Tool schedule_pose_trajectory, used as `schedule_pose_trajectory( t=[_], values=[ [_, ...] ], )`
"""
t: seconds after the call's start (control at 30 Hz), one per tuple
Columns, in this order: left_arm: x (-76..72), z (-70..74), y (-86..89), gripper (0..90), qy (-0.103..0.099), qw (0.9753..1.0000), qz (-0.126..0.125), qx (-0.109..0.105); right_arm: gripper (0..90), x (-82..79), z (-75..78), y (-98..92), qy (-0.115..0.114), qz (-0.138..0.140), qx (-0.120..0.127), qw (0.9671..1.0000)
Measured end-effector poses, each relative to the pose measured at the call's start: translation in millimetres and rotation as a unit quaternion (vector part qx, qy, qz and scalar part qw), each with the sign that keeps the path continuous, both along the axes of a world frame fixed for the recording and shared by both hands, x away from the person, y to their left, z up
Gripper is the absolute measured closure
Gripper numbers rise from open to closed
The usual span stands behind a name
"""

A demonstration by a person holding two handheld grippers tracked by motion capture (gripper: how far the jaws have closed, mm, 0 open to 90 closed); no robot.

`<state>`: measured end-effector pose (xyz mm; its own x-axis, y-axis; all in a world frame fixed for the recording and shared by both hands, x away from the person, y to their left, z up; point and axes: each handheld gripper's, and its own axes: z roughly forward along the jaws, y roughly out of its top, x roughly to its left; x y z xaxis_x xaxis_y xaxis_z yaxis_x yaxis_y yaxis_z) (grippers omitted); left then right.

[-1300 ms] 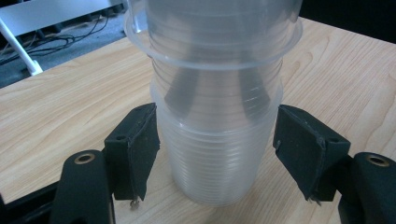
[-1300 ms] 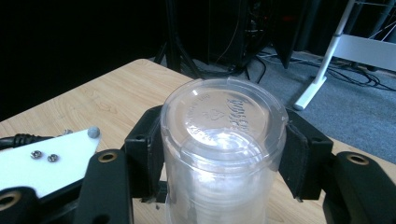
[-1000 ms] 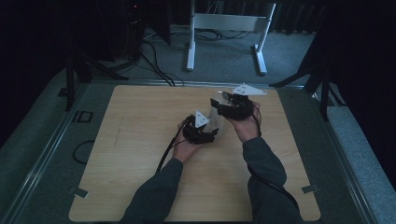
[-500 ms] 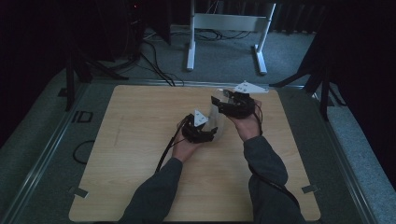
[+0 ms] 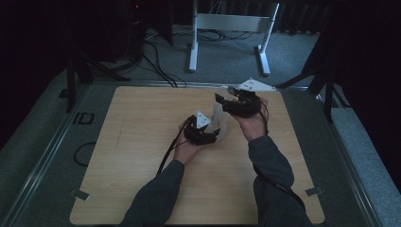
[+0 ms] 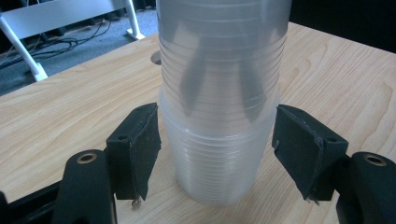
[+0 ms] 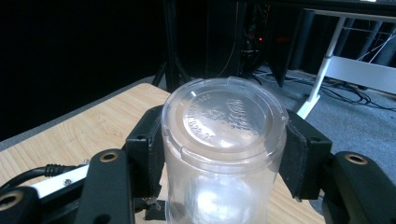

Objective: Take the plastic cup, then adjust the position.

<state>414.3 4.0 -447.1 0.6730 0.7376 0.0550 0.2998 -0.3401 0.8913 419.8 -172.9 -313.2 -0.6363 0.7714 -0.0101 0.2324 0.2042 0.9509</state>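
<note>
A stack of clear plastic cups stands upside down near the middle of the wooden table. My left gripper reaches it from the left. In the left gripper view its pads press both sides of the stack's lower part. My right gripper is higher up, at the top of the stack. The right gripper view shows the topmost cup, base up with embossed lettering. My right gripper is shut on that cup, one black jaw on each side.
A white desk frame and loose cables lie on the carpet beyond the table's far edge. A round hole is in the tabletop behind the stack. A black cable trails from my left gripper along the forearm.
</note>
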Motion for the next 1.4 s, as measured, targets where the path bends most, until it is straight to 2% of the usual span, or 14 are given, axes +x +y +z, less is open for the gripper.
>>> schedule_pose_trajectory(
  t=[0.17, 0.4, 0.67, 0.9, 1.03, 1.17, 1.4],
  values=[
    [-1.2, 2.2, 0.7, 32.0, -0.002, 1.0000, -0.001, -0.003, 40.6, -2.9, 8.3, -0.9, -0.008, 0.000, -0.001, 1.0000],
    [-2.6, 3.9, 2.2, 31.9, 0.001, 1.0000, -0.003, -0.003, 40.6, -5.6, 12.2, -4.6, -0.011, 0.000, 0.000, 0.9999],
    [-6.0, 7.5, 2.7, 31.9, 0.001, 1.0000, -0.002, -0.004, 40.5, -12.0, 15.3, -21.4, -0.009, -0.003, 0.013, 0.9999],
    [-7.5, 7.0, 4.0, 31.7, 0.003, 1.0000, 0.000, -0.006, 40.5, -19.6, 19.4, -35.4, -0.014, -0.012, 0.014, 0.9997],
    [-8.9, 6.7, 5.6, 30.1, 0.004, 0.9999, -0.009, -0.011, 40.5, -21.8, 18.0, -40.9, -0.015, -0.018, 0.011, 0.9997],
    [-10.1, 6.1, 6.6, 29.4, 0.005, 0.9999, -0.012, -0.008, 40.5, -23.0, 15.8, -45.1, -0.014, -0.022, 0.010, 0.9996],
    [-15.0, 7.6, 8.0, 28.9, 0.001, 0.9998, -0.016, -0.012, 40.5, -27.0, 6.2, -63.1, -0.003, -0.041, 0.012, 0.9991]
  ],
)
